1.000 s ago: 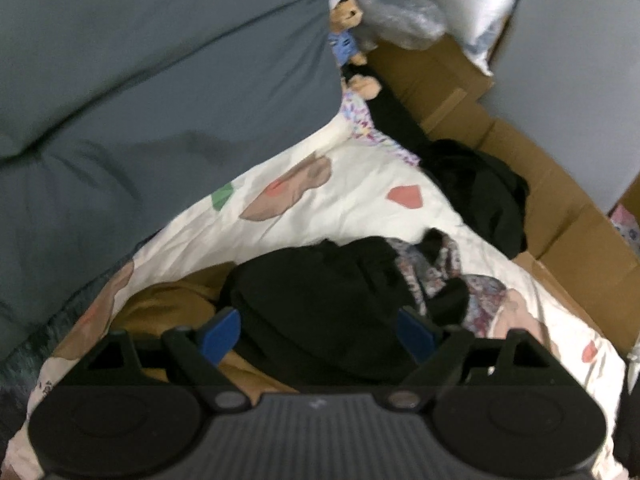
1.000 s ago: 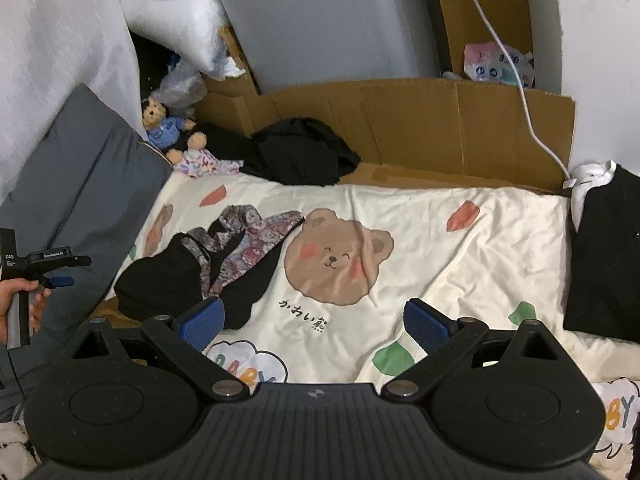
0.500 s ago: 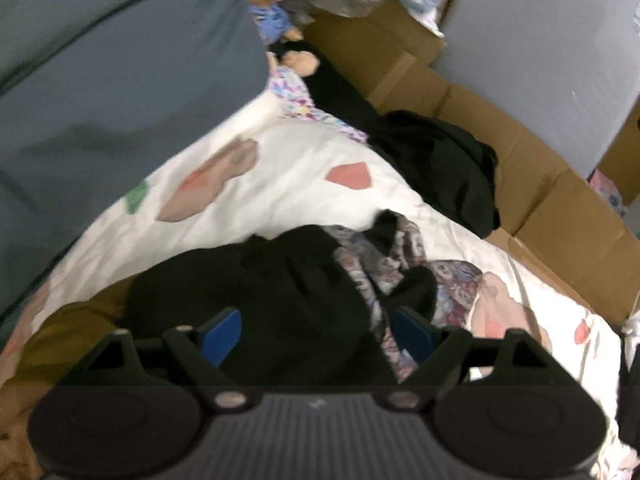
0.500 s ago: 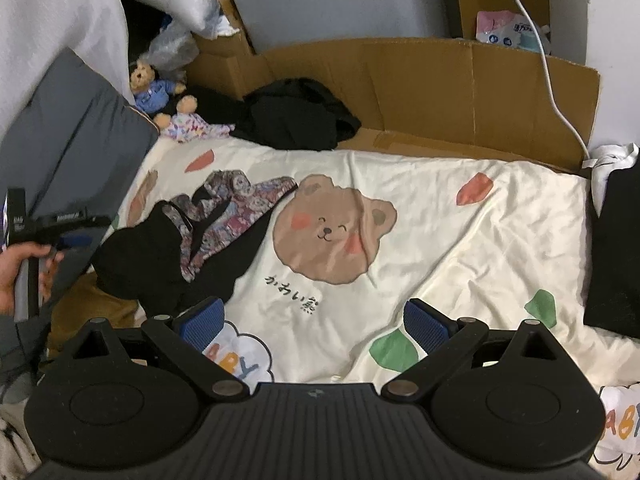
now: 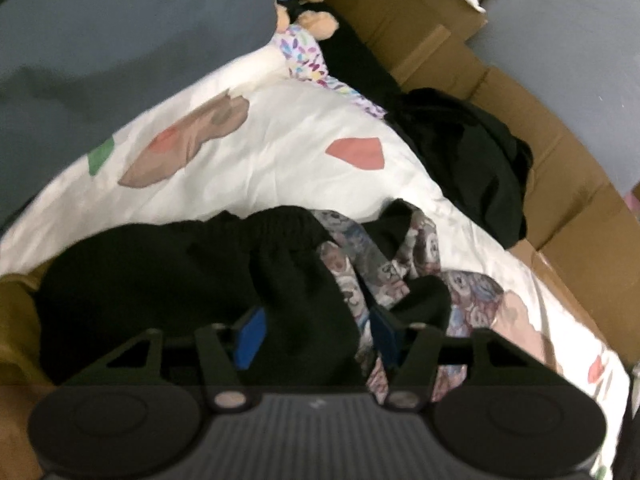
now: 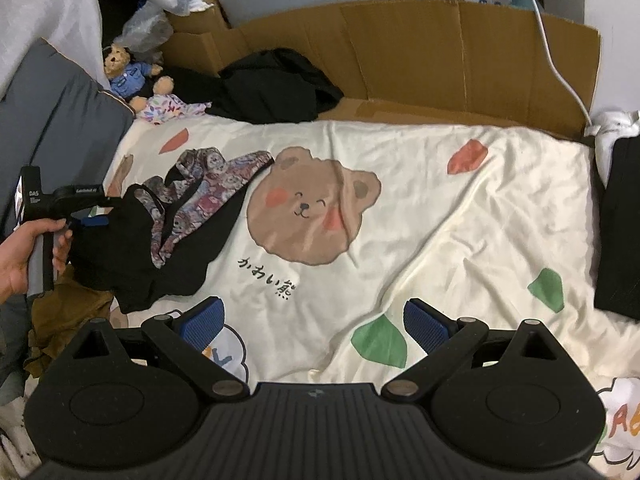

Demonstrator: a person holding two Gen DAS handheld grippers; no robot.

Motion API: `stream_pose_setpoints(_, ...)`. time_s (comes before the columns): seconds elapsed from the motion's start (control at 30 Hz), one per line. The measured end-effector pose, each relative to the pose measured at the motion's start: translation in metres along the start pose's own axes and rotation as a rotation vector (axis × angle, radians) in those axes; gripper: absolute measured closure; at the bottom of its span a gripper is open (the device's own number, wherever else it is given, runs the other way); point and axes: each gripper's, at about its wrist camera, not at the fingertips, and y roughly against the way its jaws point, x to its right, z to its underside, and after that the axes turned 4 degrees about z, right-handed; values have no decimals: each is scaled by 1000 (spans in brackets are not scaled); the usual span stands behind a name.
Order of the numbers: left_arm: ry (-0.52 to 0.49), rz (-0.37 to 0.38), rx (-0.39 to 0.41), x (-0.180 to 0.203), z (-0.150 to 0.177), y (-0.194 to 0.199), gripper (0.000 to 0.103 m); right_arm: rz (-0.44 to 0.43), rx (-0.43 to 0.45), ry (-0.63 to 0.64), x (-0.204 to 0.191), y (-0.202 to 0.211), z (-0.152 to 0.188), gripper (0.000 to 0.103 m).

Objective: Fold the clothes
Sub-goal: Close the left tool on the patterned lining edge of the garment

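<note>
my left gripper [image 5: 314, 334] is pushed into the black garment [image 5: 168, 280], which lies crumpled with a bear-patterned lining [image 5: 400, 264] showing, on the cream bear-print blanket [image 5: 280, 160] near its left edge. a fold of the black cloth sits between the blue pads [image 5: 250, 336], and the jaws are partly drawn in around it, though i cannot tell whether they truly pinch it. from the right wrist view my hand [image 6: 24, 252] is seen gripping the left tool's handle beside the garment. my right gripper [image 6: 314, 324] hangs wide and holds nothing over the blanket's bare middle, below the printed bear face [image 6: 312, 208]. a teddy bear [image 6: 128, 74] and another black heap [image 6: 272, 88] lie by the cardboard [image 6: 460, 48] beyond.
</note>
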Motion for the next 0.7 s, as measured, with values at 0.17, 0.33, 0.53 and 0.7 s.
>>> stream_pose_setpoints(0.17, -11, -49, 14, 9, -3, -15, 42, 12, -15, 3, 4, -6, 2, 4)
stream_pose_setpoints(0.33, 37, -61, 2, 11, -8, -32, 42, 30, -24, -6, 12, -9, 4, 4)
stream_pose_setpoints(0.53, 69, -89, -32, 18, -15, -56, 42, 50, -32, -17, 33, -12, 2, 4)
stream_pose_setpoints(0.7, 29, -162, -69, 25, -13, -75, 50, 51, -22, -22, 37, -7, 1, 4)
